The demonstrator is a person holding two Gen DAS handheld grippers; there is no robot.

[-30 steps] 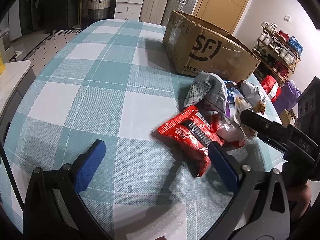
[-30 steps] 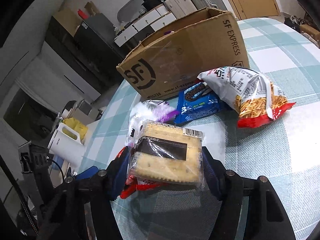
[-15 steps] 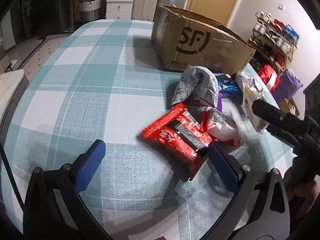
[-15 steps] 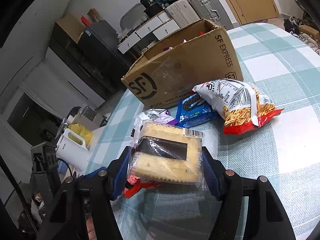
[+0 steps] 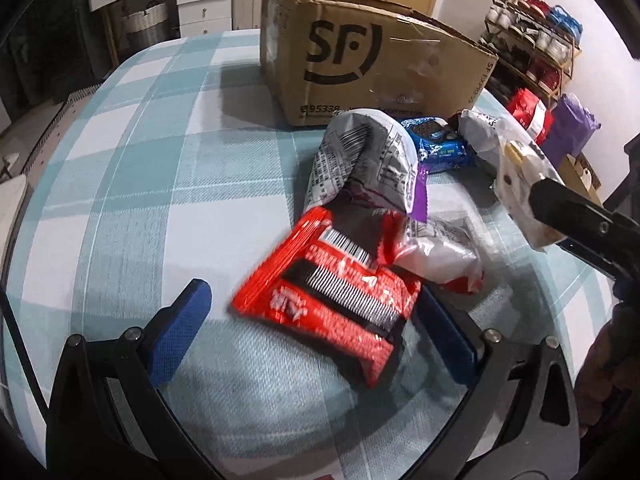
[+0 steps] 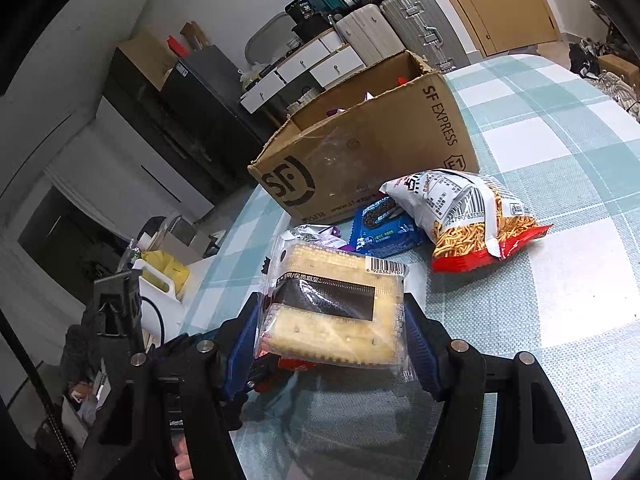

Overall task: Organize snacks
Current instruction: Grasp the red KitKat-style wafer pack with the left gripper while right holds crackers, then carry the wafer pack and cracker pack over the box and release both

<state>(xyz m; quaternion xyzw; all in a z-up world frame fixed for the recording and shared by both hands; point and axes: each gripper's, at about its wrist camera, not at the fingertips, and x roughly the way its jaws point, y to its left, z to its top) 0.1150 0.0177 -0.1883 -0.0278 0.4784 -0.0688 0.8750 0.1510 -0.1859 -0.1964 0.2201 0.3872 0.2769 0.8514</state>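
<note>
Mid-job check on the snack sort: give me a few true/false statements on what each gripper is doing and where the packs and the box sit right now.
1. The right gripper is clamped on a cracker pack. True.
2. The left gripper grips the red snack packet. False: its jaws are open, the packet lies on the table between them.
3. The SF cardboard box is open on top. True.
4. The blue cookie pack is inside the box. False: it lies on the tablecloth beside it.
</note>
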